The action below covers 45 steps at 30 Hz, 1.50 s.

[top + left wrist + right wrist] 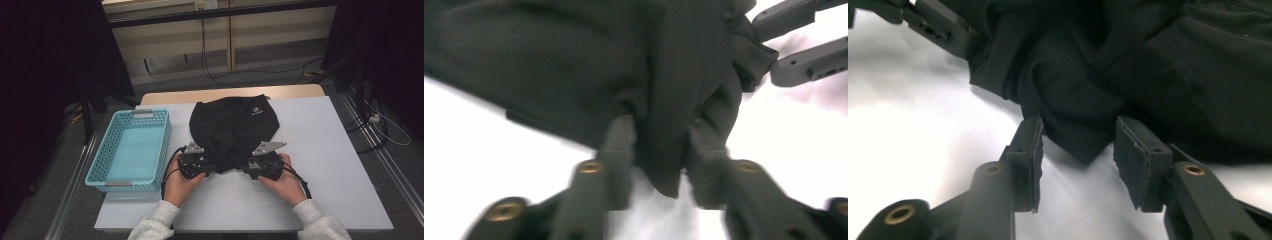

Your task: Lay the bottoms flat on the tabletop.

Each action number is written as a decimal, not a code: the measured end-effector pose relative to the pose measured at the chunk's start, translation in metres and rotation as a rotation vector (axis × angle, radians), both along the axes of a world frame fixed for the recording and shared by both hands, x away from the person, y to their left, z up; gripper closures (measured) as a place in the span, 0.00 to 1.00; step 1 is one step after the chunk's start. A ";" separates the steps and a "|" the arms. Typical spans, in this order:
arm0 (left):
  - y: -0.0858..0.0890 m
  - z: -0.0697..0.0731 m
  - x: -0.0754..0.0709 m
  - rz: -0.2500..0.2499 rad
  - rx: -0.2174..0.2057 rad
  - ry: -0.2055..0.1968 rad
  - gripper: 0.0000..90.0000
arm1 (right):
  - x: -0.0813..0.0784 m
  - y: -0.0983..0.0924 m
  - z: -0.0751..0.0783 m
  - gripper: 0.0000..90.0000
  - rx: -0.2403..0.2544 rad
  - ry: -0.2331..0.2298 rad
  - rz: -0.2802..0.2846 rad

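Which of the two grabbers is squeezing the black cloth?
The left gripper: its pads pinch the black fabric garment. The right gripper stands open around a fold.

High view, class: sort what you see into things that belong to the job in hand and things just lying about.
In the job:
black garment
left gripper, a fold between its jaws
right gripper, open at the hem

Lying about:
blue basket
cables on the floor

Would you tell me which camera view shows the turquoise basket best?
The high view: the turquoise basket sits whole on the table's left side, beside the black garment. The two gripper views look at the garment's folds and give nothing of the basket.
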<state>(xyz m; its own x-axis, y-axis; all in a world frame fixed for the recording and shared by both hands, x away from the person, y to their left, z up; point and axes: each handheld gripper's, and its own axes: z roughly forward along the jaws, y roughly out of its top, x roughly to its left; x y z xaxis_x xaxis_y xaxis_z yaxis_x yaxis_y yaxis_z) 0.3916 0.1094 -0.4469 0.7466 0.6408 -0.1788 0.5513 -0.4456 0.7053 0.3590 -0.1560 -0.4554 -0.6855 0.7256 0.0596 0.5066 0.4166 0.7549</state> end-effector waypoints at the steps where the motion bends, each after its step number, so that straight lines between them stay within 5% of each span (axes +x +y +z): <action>1: 0.001 0.001 0.001 0.005 0.003 -0.010 0.82 | 0.001 0.003 -0.001 0.58 -0.004 0.002 0.002; 4: 0.003 0.005 0.002 0.019 -0.018 -0.004 0.91 | 0.003 0.012 -0.004 0.59 -0.043 -0.001 0.004; 7: 0.010 0.016 0.003 0.052 -0.052 -0.012 0.95 | 0.004 0.012 -0.003 0.89 -0.071 -0.022 -0.017; 9: 0.016 0.026 0.003 0.072 -0.081 -0.023 0.97 | 0.003 0.006 0.001 0.96 -0.043 -0.021 -0.018; 13: 0.026 0.040 0.004 0.100 -0.109 -0.047 0.97 | -0.003 -0.013 0.012 0.98 0.022 -0.029 -0.044; 20: 0.032 0.041 0.008 0.139 -0.126 -0.045 0.97 | -0.021 -0.051 0.029 1.00 0.078 -0.052 -0.089; 29: 0.036 0.044 0.009 0.149 -0.129 -0.050 0.97 | -0.032 -0.076 0.038 1.00 0.100 -0.082 -0.134; 39: 0.033 0.040 0.009 0.149 -0.123 -0.035 0.96 | -0.030 -0.052 0.036 1.00 0.090 -0.088 -0.065; 45: 0.035 0.039 0.009 0.159 -0.120 -0.036 0.96 | -0.028 -0.029 0.028 1.00 0.044 -0.072 -0.002</action>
